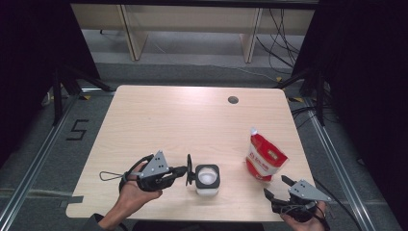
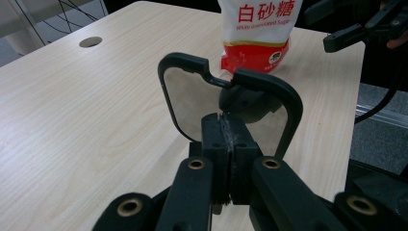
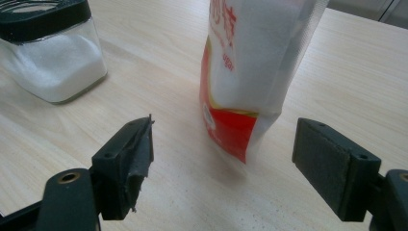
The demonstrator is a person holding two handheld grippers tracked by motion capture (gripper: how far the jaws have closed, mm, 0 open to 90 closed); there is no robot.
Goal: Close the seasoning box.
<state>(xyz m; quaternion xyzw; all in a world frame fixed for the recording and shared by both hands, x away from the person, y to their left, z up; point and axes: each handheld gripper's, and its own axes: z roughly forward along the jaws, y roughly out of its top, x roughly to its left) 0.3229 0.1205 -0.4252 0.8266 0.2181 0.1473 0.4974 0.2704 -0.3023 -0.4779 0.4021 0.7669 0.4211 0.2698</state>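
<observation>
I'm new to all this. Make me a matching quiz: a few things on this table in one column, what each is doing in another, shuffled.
Things:
1. left gripper
2. right gripper
3. sugar bag
4. glass jar

States:
A. stands upright, red and white
B. jaws wide apart
C. open, white grains inside
D. jaws shut on a black-rimmed lid

Pairs: 1-D, 2-B, 3-A, 4-C
</observation>
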